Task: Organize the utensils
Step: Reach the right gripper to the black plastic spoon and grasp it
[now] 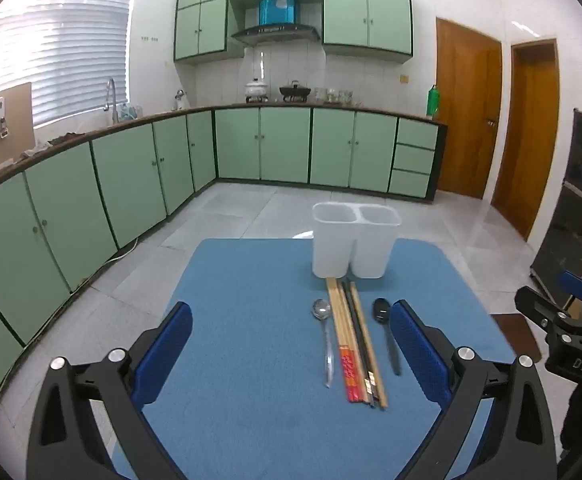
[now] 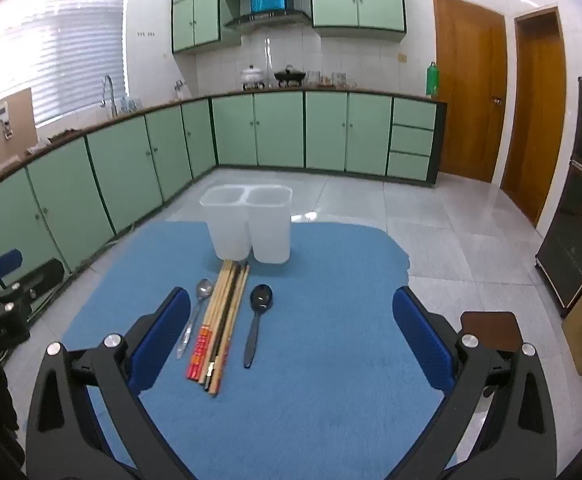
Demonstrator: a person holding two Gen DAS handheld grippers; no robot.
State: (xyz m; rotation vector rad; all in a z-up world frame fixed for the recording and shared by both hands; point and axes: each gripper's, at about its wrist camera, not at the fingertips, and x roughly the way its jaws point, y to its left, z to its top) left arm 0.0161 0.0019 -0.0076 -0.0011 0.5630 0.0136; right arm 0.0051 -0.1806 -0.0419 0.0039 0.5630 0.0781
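I hold both claws wide open and empty above the near edge of the blue-matted surface. The chopsticks lie bundled mid-surface between a metal spoon and a black spoon, tips just before the white two-compartment holder at the far edge. For the black spoon, I would lower the right claw squarely across its handle, closing only when centred, clear of the chopsticks. The left claw waits.

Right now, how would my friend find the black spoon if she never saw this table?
Look at the blue mat with the white two-cup holder at its far end. In front of the holder lies a bundle of chopsticks. The black spoon lies right of it, all dark; the silver spoon on the other side is shiny.
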